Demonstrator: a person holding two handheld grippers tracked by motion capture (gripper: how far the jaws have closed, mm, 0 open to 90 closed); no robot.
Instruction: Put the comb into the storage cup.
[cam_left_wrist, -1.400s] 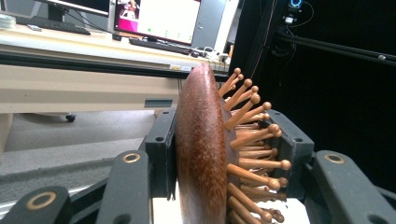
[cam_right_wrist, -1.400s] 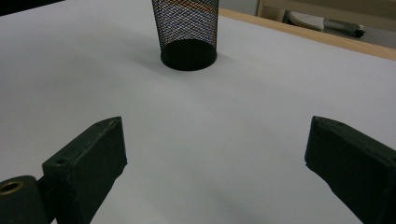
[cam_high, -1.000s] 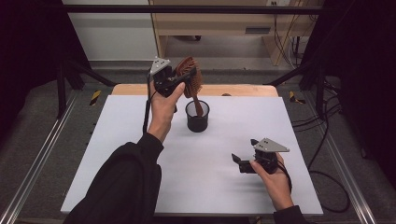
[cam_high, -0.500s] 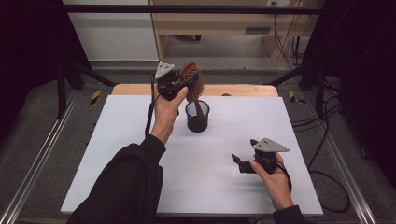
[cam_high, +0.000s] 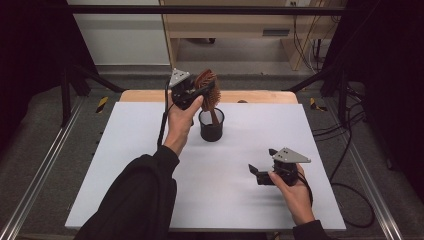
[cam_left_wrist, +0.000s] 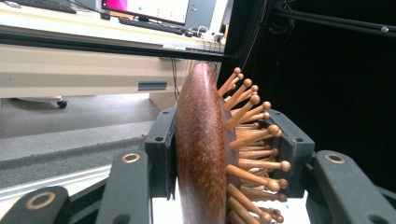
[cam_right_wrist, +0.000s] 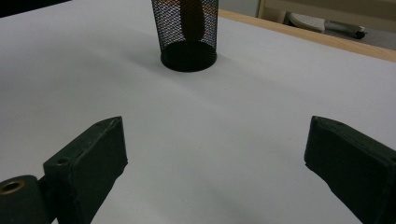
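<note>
A brown wooden hairbrush (cam_high: 206, 81) with knob-tipped pins stands upright over a black mesh cup (cam_high: 211, 128) at the far middle of the table. Its handle (cam_right_wrist: 190, 18) reaches down inside the cup (cam_right_wrist: 189, 32). My left gripper (cam_high: 206, 93) is shut on the brush head (cam_left_wrist: 201, 149), one pad on the smooth back and one against the pins. My right gripper (cam_high: 261, 160) rests low over the near right part of the white table top, jaws open and nothing between them (cam_right_wrist: 215, 144).
The white table top (cam_high: 140, 150) has a wooden strip (cam_high: 260, 96) along its far edge. Metal rails run along both sides, and cables lie on the floor at the right (cam_high: 345, 150).
My left gripper, still holding the brush, has shifted slightly right and down over the cup. My right gripper has stayed where it was.
</note>
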